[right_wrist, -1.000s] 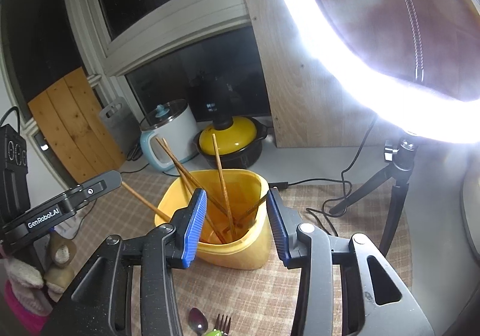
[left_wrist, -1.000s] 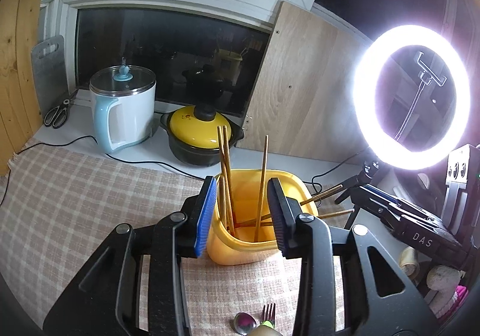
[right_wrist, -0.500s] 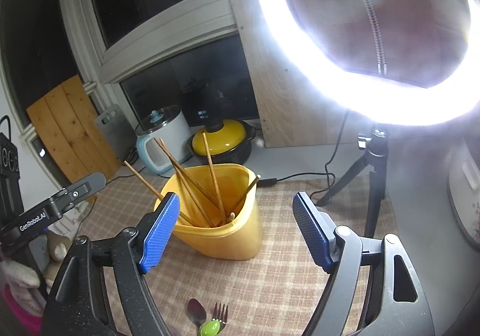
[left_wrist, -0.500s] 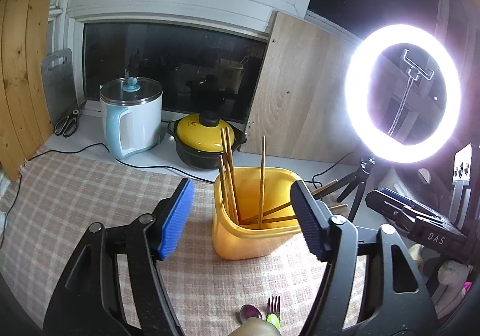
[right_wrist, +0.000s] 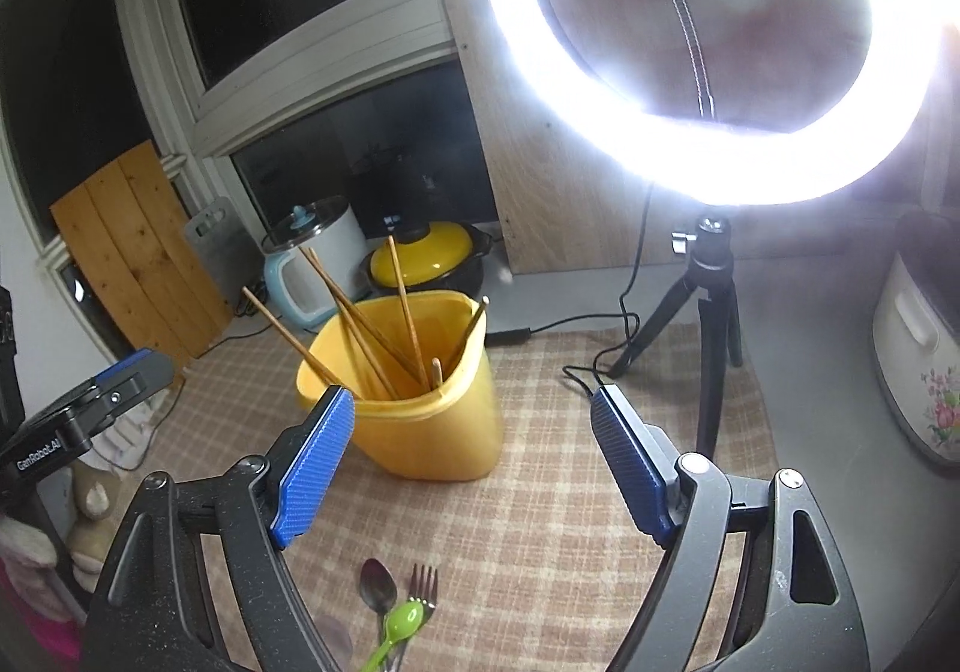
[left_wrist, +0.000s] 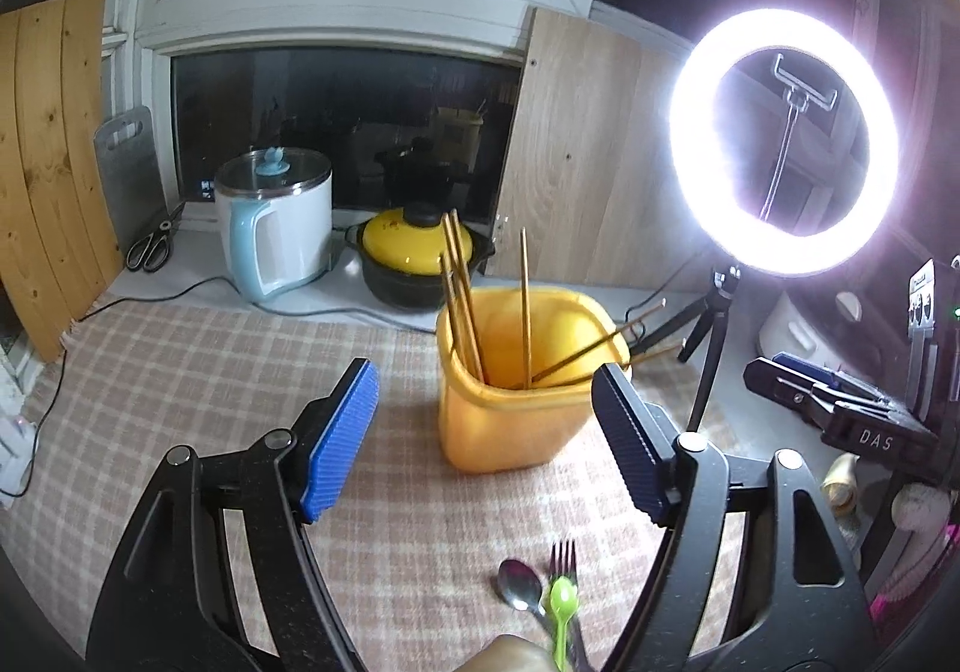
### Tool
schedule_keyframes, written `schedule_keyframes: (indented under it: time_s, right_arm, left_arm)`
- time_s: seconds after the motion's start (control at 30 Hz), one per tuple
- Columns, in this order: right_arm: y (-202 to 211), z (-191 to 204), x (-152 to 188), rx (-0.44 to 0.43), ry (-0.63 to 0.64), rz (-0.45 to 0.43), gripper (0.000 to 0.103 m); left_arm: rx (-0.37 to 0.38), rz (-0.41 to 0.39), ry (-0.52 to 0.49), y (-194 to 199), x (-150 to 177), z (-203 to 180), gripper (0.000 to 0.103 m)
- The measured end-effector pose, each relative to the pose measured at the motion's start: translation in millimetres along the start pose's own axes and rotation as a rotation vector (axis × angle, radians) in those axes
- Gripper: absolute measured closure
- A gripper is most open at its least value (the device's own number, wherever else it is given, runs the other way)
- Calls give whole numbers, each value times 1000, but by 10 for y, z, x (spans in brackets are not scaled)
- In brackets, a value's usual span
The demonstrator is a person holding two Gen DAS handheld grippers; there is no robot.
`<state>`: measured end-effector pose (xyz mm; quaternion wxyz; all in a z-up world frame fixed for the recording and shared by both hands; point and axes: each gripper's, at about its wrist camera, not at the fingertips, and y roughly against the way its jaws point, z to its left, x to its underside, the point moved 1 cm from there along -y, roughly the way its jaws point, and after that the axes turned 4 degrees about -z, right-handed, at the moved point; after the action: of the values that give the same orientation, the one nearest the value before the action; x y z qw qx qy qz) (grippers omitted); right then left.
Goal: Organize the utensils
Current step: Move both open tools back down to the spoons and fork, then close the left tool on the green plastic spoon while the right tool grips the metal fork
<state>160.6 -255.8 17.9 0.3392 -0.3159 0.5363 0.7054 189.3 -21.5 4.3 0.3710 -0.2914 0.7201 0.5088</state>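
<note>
A yellow plastic holder stands upright on the checked cloth and holds several wooden chopsticks. It also shows in the right wrist view with its chopsticks. My left gripper is open and empty, pulled back in front of the holder. My right gripper is open and empty, also short of the holder. A metal spoon, a metal fork and a green plastic spoon lie together near the front edge; in the right wrist view they are the spoon, fork and green spoon.
A lit ring light on a tripod stands right of the holder. A white kettle, a black pot with yellow lid and scissors sit on the back sill. A rice cooker stands at far right.
Both grippers opened wide and drew back from the holder, which now stands free on the cloth. The spoons and fork have come further into view.
</note>
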Motion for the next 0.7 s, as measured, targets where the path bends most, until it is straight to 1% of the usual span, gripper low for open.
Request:
schedule_keyframes:
  time_s: [0.2,0.3,0.4,0.57,0.7]
  right_arm:
    - [-17,-87,227,-9,8,59,22]
    - [-54,-139,341,-19,-2,96,22]
    - [-97,-185,446,-39,-15,137,22]
    - [-235,-212,627,-96,-35,234,22]
    - [-346,-179,756,-132,-36,294,22]
  left_arm:
    - [-3,68,-5,-8,231,61,27]
    - [4,107,11,-21,369,98,27]
    - [10,146,31,-36,520,140,27]
    - [20,215,66,-61,772,199,27]
    - [26,265,71,-77,966,190,27]
